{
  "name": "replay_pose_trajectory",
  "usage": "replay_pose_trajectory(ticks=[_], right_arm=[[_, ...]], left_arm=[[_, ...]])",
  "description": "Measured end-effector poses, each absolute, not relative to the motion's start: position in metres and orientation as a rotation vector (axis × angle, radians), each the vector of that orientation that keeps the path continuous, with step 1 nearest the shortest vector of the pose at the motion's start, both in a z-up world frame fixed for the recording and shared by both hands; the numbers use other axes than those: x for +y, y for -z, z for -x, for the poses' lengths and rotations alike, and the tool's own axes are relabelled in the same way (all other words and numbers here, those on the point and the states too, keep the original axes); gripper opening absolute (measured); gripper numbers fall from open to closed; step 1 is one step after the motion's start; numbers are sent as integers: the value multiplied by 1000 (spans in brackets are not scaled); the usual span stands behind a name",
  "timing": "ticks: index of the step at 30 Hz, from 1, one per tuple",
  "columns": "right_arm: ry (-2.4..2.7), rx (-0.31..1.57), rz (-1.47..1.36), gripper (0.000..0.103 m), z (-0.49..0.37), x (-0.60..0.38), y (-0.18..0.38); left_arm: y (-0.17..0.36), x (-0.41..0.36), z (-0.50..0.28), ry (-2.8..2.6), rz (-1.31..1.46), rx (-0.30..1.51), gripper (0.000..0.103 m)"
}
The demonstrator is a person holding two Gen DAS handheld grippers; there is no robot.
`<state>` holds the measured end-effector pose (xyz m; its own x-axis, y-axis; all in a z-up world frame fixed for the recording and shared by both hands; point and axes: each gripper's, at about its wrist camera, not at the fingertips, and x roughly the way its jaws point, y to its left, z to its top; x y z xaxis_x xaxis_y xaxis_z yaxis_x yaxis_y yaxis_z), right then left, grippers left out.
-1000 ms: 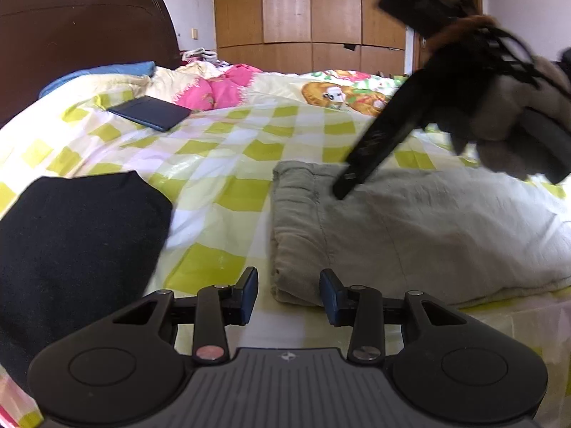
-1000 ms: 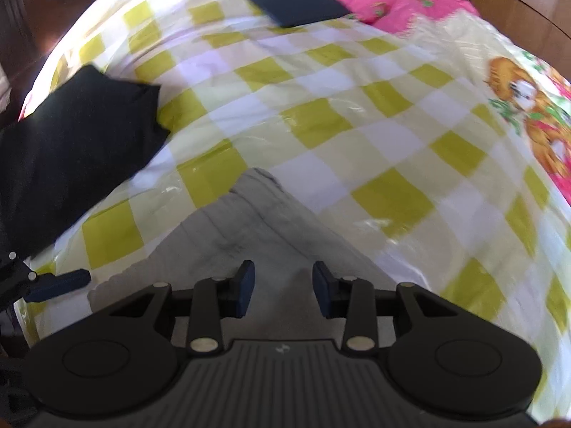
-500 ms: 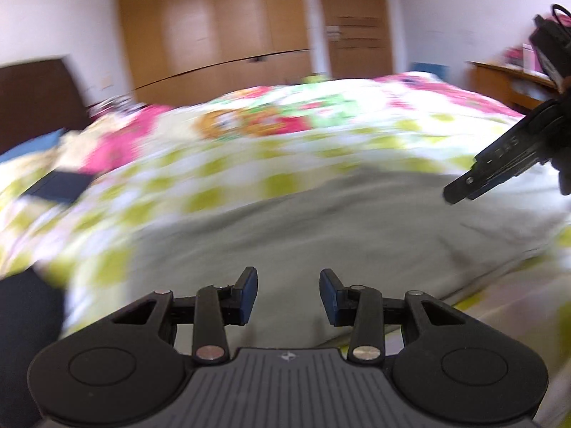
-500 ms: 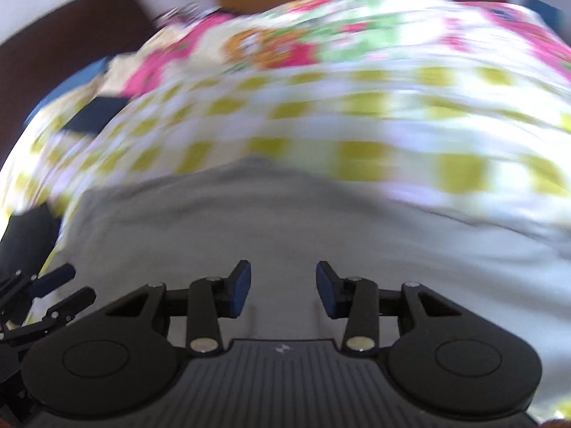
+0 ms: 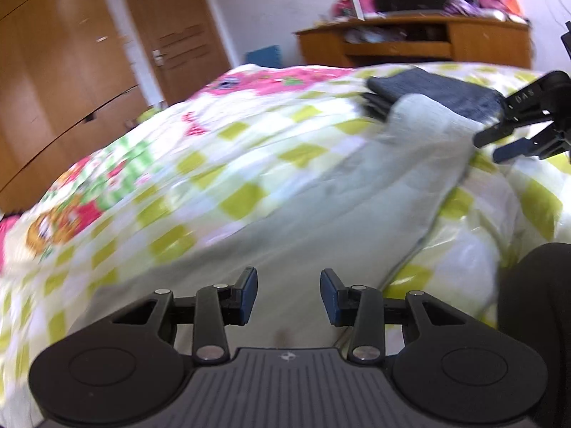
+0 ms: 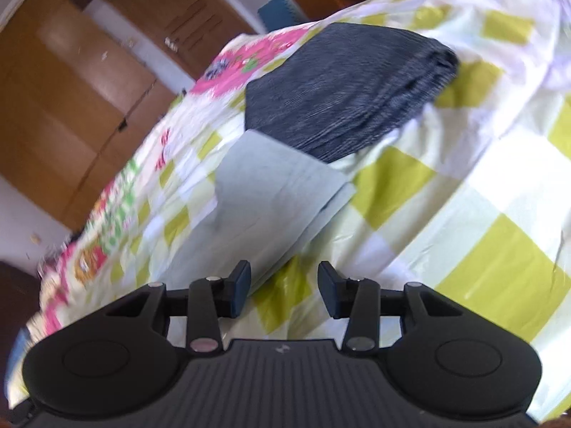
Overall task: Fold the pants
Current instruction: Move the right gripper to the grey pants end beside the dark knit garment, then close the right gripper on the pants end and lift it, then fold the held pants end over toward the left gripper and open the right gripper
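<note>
Light grey-green pants [image 5: 357, 214] lie stretched along the chequered bedspread; in the right wrist view their leg end [image 6: 264, 192] lies flat, touching a folded dark grey garment. My left gripper [image 5: 288, 296] is open and empty, low over the near part of the pants. My right gripper [image 6: 284, 292] is open and empty, hovering near the leg end, just off its right edge. It also shows in the left wrist view [image 5: 514, 142], open beside the far end of the pants.
A folded dark grey garment [image 6: 342, 92] lies beyond the leg end; it shows in the left wrist view [image 5: 431, 89] too. A black cloth [image 5: 535, 303] lies at the right. A wooden desk [image 5: 410, 39] and wardrobe doors [image 5: 53, 89] stand past the bed.
Both grippers have swung from the waist end along the pants toward the leg end. The views turned from the headboard side to the desk side. Both stayed open.
</note>
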<state>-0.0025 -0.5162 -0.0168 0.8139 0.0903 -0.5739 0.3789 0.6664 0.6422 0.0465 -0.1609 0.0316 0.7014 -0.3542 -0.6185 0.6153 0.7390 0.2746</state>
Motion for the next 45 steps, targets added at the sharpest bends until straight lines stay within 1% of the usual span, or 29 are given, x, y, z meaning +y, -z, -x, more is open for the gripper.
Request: replay_pose_trajectory(ticks=[2,6,12,13,17,18,19,20,21,23,26,27,28,31,34,39,45], right_arm=[[167,560,-879,42,1,-523,24],[155,510,-944,42,-6,-535,36],[81,403,-1112,44,-1,-550,48],[70,393,-1132,42,-2,-551,50],[111,407,-1121,39,-18,-555,56],[110,398,-1117,36,-20,-556,56],[111,394,-1110,22,-21,-557,55],[124,409,-1100,10,-24,-558,54],[132,425,-1096,6,-25,-558,52],[89,389,-1149,6,-22,-558,45],[36,313,-1106,5,-16,-553,17],[17,301,-1110,5,-17,-553,9],[-5,292,-1111,5,-19,-552,2],[-34,301,-1021,5,-31,-538,-23],[-67,315,-937,5,-42,-518,-44],[-206,342,-793,5,-74,-453,-85],[-458,423,-598,5,-114,-316,-122]], left_arm=[[-30,-179,-46,585,-526,572,53],[-26,-207,-48,622,-575,580,53],[-24,-224,-49,643,-600,586,53],[-24,-224,-49,646,-598,585,53],[-22,-227,-49,649,-619,587,53],[-22,-227,-49,648,-624,582,53],[-23,-227,-49,650,-624,578,53],[-24,-227,-49,652,-621,577,53],[-23,-228,-49,654,-621,577,54],[-21,-231,-51,657,-624,577,54],[-16,-235,-56,670,-617,584,54],[-13,-237,-58,684,-619,608,57],[-8,-238,-60,695,-618,627,58],[-1,-236,-57,719,-594,633,58],[-6,-223,-52,729,-555,625,58],[-18,-170,-46,659,-451,608,58],[-27,-74,-37,487,-312,594,58]])
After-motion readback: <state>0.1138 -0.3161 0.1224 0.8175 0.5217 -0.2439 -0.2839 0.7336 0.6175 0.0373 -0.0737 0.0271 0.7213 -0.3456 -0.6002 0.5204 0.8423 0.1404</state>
